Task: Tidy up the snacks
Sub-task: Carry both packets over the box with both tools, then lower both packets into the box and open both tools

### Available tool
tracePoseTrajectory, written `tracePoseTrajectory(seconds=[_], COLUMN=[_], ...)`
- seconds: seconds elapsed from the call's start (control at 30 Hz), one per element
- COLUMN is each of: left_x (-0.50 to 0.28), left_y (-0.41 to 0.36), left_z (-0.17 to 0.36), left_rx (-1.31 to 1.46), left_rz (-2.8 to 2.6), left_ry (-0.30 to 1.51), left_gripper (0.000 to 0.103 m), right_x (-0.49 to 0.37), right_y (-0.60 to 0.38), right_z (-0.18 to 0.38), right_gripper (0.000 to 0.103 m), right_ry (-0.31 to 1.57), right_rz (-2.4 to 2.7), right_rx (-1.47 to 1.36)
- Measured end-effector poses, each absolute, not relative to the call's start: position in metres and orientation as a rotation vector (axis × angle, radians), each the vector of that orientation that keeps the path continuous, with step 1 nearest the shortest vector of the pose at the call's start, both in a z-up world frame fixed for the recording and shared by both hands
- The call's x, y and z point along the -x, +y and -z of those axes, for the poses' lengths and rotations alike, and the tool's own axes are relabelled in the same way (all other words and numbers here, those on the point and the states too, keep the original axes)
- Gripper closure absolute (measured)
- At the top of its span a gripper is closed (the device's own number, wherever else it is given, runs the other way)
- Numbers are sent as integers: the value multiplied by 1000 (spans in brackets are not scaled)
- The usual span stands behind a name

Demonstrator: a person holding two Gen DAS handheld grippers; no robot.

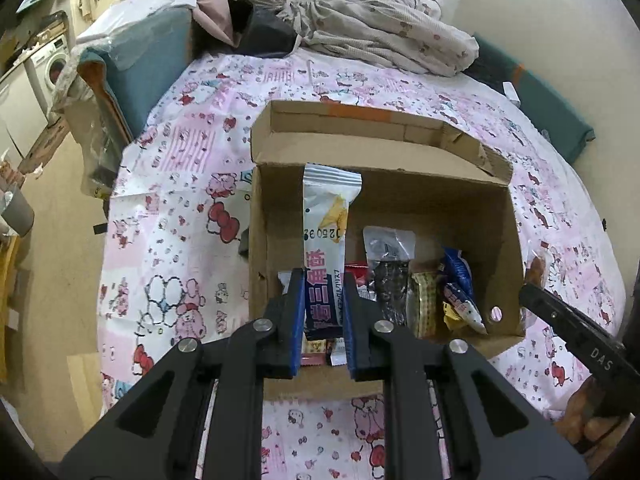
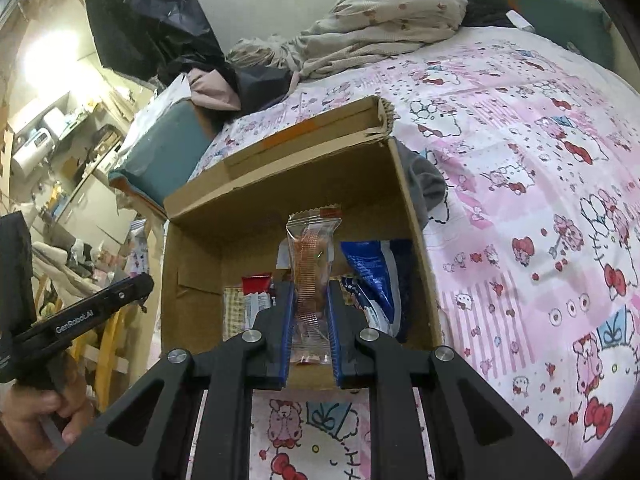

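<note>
Above the cardboard box (image 1: 400, 200), left gripper (image 1: 322, 304) pinching white snack packet (image 1: 328, 208), right gripper (image 2: 310, 312) clamping clear-wrapped snack (image 2: 312, 248).

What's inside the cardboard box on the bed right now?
The cardboard box holds loose snacks: a black packet, a blue-and-white packet, a red-topped one. The held packets hide what's beneath.

Box: cardboard box (image 1: 460, 200) lies on the bed (image 1: 180, 200), directly ahead of both grippers, flap open on far side.
Left gripper (image 1: 323, 308): clamps snack packet (image 1: 326, 232) upright above box's left part.
Right gripper (image 2: 311, 316): clamps wrapped snack (image 2: 312, 248) above box's right part.
Box contents: loose snacks (image 1: 424, 292) lie inside, right of left gripper.
Behind box: bundled bedding (image 1: 380, 36).
</note>
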State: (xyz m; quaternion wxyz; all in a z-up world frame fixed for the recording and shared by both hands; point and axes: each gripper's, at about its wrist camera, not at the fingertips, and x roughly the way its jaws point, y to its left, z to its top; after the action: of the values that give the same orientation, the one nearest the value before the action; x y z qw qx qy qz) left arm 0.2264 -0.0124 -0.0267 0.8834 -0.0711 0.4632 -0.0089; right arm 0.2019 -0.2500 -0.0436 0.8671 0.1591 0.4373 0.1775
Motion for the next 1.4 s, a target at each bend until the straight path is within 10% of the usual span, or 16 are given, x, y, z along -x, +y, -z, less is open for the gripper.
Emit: tracePoseTrajectory(seconds=[1.4], left_x=[-242], left_y=[-29], left_z=[77], left_rx=[87], left_rz=[45], left_ry=[1027], left_gripper=[81], right_x=[-217], right_y=[-231], right_z=[82], right_gripper=[80], right_ry=[1069], right_rz=[-399], right_rx=[-345])
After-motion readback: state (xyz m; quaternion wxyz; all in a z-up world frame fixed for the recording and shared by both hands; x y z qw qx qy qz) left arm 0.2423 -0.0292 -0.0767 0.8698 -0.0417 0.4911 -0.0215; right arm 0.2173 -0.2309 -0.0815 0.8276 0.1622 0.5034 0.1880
